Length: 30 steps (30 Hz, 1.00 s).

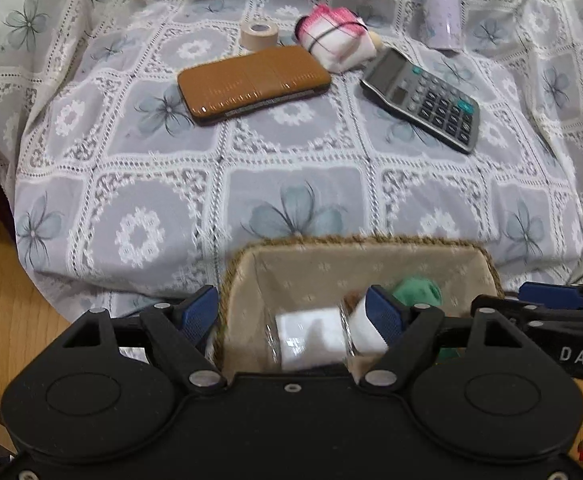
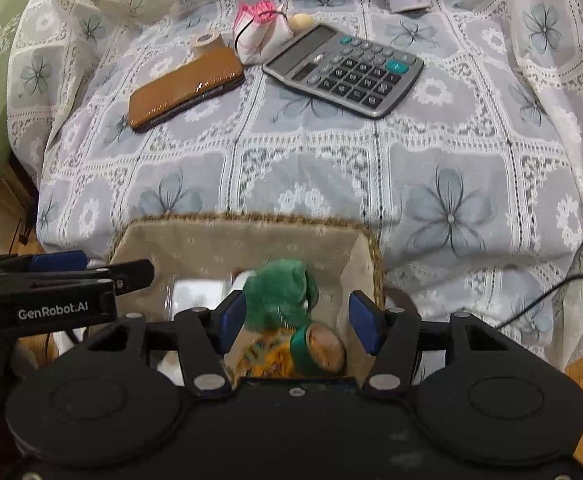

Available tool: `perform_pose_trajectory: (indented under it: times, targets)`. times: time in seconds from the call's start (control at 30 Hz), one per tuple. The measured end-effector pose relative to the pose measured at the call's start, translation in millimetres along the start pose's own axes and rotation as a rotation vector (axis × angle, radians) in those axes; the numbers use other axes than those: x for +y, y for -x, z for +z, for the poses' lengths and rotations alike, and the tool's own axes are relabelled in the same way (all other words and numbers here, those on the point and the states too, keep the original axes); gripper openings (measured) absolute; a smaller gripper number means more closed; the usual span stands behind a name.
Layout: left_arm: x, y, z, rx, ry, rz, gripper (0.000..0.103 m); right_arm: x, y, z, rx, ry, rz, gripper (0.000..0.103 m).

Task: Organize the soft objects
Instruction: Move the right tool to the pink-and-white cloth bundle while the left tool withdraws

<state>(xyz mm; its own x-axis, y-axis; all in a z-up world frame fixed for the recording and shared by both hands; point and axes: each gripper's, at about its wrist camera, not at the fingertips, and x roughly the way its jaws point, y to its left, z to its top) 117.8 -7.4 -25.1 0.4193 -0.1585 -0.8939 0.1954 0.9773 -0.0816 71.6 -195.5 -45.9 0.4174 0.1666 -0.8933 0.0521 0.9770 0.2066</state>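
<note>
calculator [image 1: 423, 100], brown case [image 1: 253, 82], tape roll [image 1: 259, 34]

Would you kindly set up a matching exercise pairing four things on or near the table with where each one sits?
Things:
1. green plush toy
2. calculator
3. tape roll
4. brown case

Places:
A. behind the brown case
B. inside the basket
C. left of the calculator
D. right of the brown case

Pairs: 1-B, 2-D, 3-A, 4-C
</note>
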Motion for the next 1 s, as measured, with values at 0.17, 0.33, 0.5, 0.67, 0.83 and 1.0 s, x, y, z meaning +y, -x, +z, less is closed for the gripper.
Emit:
perform_pose_trajectory:
  times: [0.17, 0.33, 0.5, 0.67, 0.83, 1.0]
  targets:
    - [5.3, -7.4, 17.3, -0.024, -0.004, 0.025, 0.076, 0.7, -5.9, 25.6, -0.041, -0.005, -0.003, 0.058]
    - [10.0, -14.8, 37.3, -0.051, -0.006, 0.039, 0.076, 2.5, -14.4, 55.6, -0.081, 0.008, -0.015, 0.058]
    - [13.6, -24.3, 60.2, -0.078, -0.009, 0.047, 0.077, 2.9, -23.6, 93.0, -0.110, 0.013, -0.007, 0.059]
    - [15.2, -35.6, 79.7, -0.097, -0.014, 0.052, 0.077, 10.9, -37.7, 134.7, -0.147, 0.035, -0.005, 0.059]
    - [18.6, -57.6, 90.5, -0.076, -0.006, 0.052, 0.077, 19.6, -55.2, 173.1, -0.167, 0.050, 0.013, 0.060]
    - [20.7, -76.0, 94.8, -0.044, 0.001, 0.046, 0.077, 29.8, -72.1, 205.5, -0.194, 0.065, 0.016, 0.063]
